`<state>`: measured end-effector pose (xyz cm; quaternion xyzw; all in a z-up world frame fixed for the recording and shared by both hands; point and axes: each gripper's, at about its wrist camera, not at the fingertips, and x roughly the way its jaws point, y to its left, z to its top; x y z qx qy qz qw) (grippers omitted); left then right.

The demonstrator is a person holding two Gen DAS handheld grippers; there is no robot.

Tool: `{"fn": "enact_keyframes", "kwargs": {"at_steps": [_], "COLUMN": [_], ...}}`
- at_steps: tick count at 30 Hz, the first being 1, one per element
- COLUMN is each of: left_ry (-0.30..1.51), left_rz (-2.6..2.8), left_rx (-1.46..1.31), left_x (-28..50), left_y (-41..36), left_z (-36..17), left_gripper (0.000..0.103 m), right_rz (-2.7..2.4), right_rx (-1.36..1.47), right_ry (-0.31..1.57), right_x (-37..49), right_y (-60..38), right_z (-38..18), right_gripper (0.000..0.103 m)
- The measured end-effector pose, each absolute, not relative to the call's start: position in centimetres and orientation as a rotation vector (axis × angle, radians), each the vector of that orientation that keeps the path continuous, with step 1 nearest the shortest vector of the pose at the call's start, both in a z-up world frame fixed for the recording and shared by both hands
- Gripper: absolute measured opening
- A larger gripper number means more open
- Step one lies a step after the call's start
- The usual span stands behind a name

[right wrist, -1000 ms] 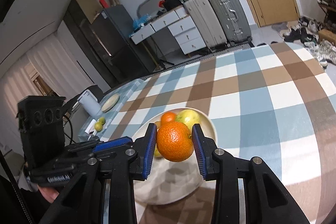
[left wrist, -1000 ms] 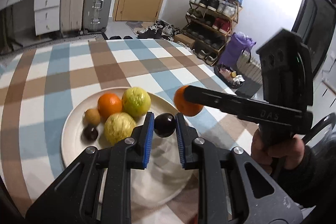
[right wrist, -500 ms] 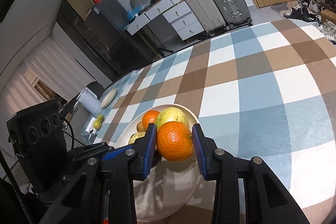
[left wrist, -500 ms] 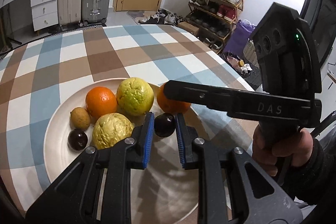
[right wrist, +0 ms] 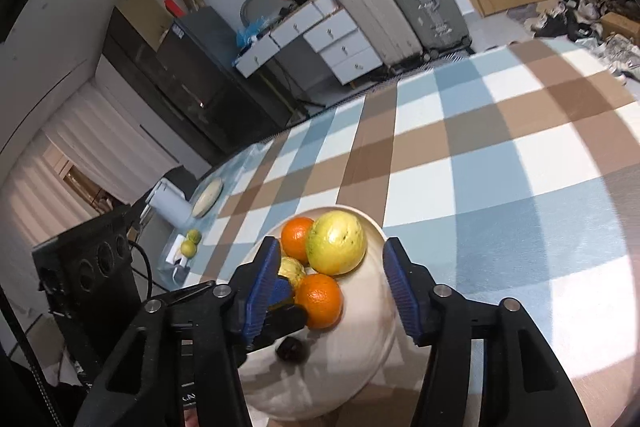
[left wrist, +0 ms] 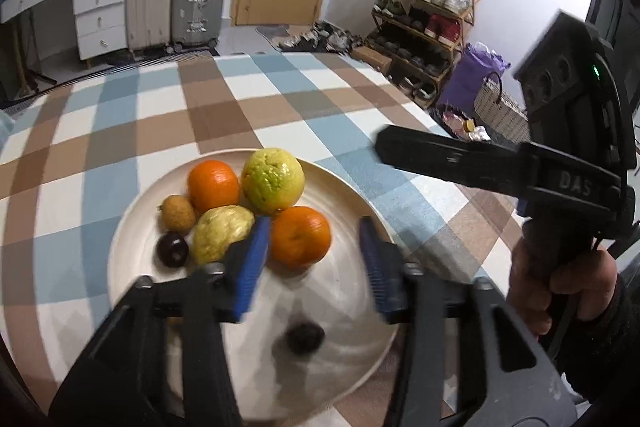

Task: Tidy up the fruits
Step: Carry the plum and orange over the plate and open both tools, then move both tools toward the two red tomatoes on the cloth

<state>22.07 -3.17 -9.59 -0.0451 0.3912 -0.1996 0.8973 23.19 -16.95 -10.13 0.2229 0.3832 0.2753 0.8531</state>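
Both grippers spread above the fruit plate, nothing held

Left gripper (left wrist: 312, 263): angled down over the near half of the cream plate (left wrist: 352, 199), jaws wide apart and empty. A small dark fruit (left wrist: 305, 337) lies on the plate below them, blurred. Its left pad (left wrist: 252, 263) sits close by the near orange (left wrist: 300, 235).

Right gripper (right wrist: 332, 285): reaches in from the right side, held level above the plate's right rim, gripped by a bare hand (left wrist: 560, 283) under the handle. Jaws wide apart, empty; the near orange lies on the plate between and beyond them.

Plate contents: far orange (left wrist: 214, 185), large yellow-green fruit (left wrist: 273, 179), knobbly yellow fruit (left wrist: 222, 231), small brown fruit (left wrist: 178, 213) and dark plum-like fruit (left wrist: 172, 249), clustered together on the far-left half. The plate rests on a checked tablecloth (left wrist: 160, 131)
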Motion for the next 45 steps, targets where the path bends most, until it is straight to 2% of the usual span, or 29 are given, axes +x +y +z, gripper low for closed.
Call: {"fn": "enact_keyframes", "kwargs": {"at_steps": [1, 5, 7, 13, 17, 27, 35, 45], "left_ry": [0.797, 0.759, 0.736, 0.692, 0.678, 0.65, 0.683, 0.765], "left_rz": [-0.407, -0.367, -0.337, -0.266, -0.234, -0.15, -0.109, -0.06], "left_rx": [-0.1, -0.101, -0.086, -0.058, -0.065, -0.081, -0.106, -0.163], "left_x": [21.6, 19.3, 17.9, 13.7, 10.8, 4.8, 2.4, 1.2], "left_y": [-2.9, -1.9, -1.6, -0.7, 0.1, 1.7, 2.9, 4.6], "left_z": [-9.1, -7.4, -6.7, -5.0, -4.2, -3.8, -6.0, -10.3], "left_gripper": [0.06, 0.071, 0.08, 0.084, 0.086, 0.1, 0.102, 0.102], "right_rz": [0.572, 0.545, 0.53, 0.523, 0.528, 0.558, 0.571, 0.595], "right_rx": [0.47, 0.455, 0.452, 0.448, 0.423, 0.353, 0.241, 0.105], "right_ry": [0.799, 0.776, 0.77, 0.729, 0.705, 0.663, 0.675, 0.794], "right_x": [22.8, 20.3, 18.9, 14.6, 12.1, 7.3, 4.7, 4.0], "right_y": [-17.2, -18.0, -18.5, -19.2, -18.8, -16.7, -14.5, -11.5], "right_z": [-9.8, -8.6, -8.2, -6.9, -6.2, -5.9, -7.0, -10.6], "right_gripper": [0.065, 0.067, 0.072, 0.084, 0.088, 0.098, 0.102, 0.102]}}
